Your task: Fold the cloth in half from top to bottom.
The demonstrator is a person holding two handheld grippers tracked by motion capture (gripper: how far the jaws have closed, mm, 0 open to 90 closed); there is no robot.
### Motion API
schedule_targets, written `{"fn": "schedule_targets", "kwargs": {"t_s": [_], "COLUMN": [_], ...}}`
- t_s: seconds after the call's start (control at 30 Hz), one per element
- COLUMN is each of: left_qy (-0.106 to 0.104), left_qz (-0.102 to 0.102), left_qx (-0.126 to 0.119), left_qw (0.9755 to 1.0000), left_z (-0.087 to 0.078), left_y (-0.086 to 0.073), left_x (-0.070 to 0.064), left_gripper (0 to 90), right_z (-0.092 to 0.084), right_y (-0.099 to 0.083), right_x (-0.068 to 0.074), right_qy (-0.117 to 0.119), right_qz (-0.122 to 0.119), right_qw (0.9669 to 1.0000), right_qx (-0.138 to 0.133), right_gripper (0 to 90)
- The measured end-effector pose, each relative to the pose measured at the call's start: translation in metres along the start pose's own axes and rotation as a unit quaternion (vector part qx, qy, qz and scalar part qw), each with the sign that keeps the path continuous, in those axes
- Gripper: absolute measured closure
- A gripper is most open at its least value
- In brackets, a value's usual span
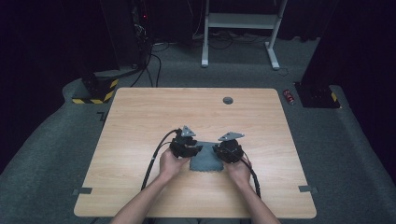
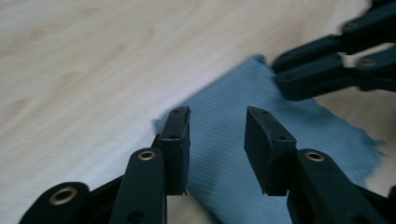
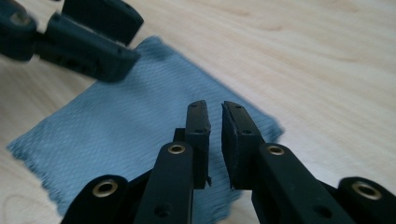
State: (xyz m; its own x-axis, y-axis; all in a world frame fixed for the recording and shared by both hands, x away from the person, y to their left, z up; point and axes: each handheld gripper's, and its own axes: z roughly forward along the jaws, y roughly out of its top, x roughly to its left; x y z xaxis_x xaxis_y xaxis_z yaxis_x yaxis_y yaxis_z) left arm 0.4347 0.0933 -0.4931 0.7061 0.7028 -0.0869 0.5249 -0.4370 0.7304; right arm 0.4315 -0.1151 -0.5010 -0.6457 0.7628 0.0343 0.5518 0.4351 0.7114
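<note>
A small grey-blue cloth (image 1: 206,161) lies flat on the wooden table (image 1: 187,107), near the front middle. Two hands hold my grippers over its far corners. The left gripper (image 1: 187,148) hovers at the cloth's left side; in its own view the jaws (image 2: 217,135) stand well apart above the cloth (image 2: 233,121) with nothing pinched. The right gripper (image 1: 229,151) is at the cloth's right side; its jaws (image 3: 215,140) show a narrow gap over the cloth (image 3: 116,130) and hold no fabric. Each gripper view also shows the other gripper (image 2: 327,70) (image 3: 84,32) at the cloth's far edge.
A round grey grommet (image 1: 228,100) sits in the table near its far edge. Grey tape strips (image 1: 82,191) (image 1: 308,189) mark the front corners. On the floor behind are a white desk frame (image 1: 240,28), a red can (image 1: 289,96) and a yellow-black striped base (image 1: 95,91).
</note>
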Motion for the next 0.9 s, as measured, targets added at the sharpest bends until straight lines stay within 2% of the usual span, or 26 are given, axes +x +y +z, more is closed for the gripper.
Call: {"fn": "schedule_targets", "kwargs": {"t_s": [0.13, 0.2, 0.27, 0.37, 0.43, 0.5, 0.6, 0.73, 0.77, 0.83, 0.9], "left_qy": [0.004, 0.007, 0.006, 0.019, 0.014, 0.007, -0.001, 0.010, 0.012, 0.004, 0.006], "left_qz": [0.011, 0.007, 0.006, 0.013, 0.013, 0.013, 0.019, 0.047, 0.047, 0.033, 0.029], "left_qx": [0.021, 0.028, 0.021, 0.028, 0.022, 0.013, 0.013, 0.026, 0.022, 0.013, 0.010], "left_qw": [0.9997, 0.9996, 0.9997, 0.9993, 0.9996, 0.9998, 0.9997, 0.9985, 0.9986, 0.9994, 0.9995], "left_z": [0.006, 0.008, 0.007, 0.002, -0.004, -0.010, -0.014, -0.012, -0.012, -0.014, -0.017], "left_y": [-0.011, -0.017, -0.021, -0.022, -0.024, -0.027, -0.032, -0.041, -0.044, -0.049, -0.052], "left_x": [-0.002, 0.000, 0.003, 0.004, 0.003, -0.001, -0.009, -0.019, -0.019, -0.016, -0.015], "left_gripper": [59.8, 59.5, 59.8, 58.8, 57.1, 56.2, 55.1, 54.4, 54.2, 54.0, 53.6], "right_z": [0.005, 0.006, 0.005, 0.003, 0.000, -0.005, -0.013, -0.015, -0.015, -0.017, -0.020], "right_y": [-0.008, -0.012, -0.014, -0.015, -0.015, -0.016, -0.021, -0.031, -0.034, -0.039, -0.042], "right_x": [0.001, 0.000, -0.002, -0.003, -0.001, 0.001, 0.008, 0.017, 0.017, 0.016, 0.014], "right_qy": [0.007, 0.006, 0.001, -0.014, -0.018, -0.011, 0.002, 0.012, 0.011, 0.008, 0.006], "right_qz": [0.003, 0.002, 0.004, -0.006, -0.006, -0.005, -0.012, -0.025, -0.027, -0.026, -0.024], "right_qw": [0.9999, 0.9999, 0.9999, 0.9997, 0.9996, 0.9999, 0.9999, 0.9996, 0.9995, 0.9996, 0.9997], "right_qx": [0.012, 0.014, 0.013, 0.018, 0.020, 0.009, 0.000, 0.009, 0.014, 0.006, 0.008], "right_gripper": [80.1, 79.4, 78.9, 77.3, 75.9, 75.3, 74.0, 73.5, 73.2, 73.0, 71.9]}}
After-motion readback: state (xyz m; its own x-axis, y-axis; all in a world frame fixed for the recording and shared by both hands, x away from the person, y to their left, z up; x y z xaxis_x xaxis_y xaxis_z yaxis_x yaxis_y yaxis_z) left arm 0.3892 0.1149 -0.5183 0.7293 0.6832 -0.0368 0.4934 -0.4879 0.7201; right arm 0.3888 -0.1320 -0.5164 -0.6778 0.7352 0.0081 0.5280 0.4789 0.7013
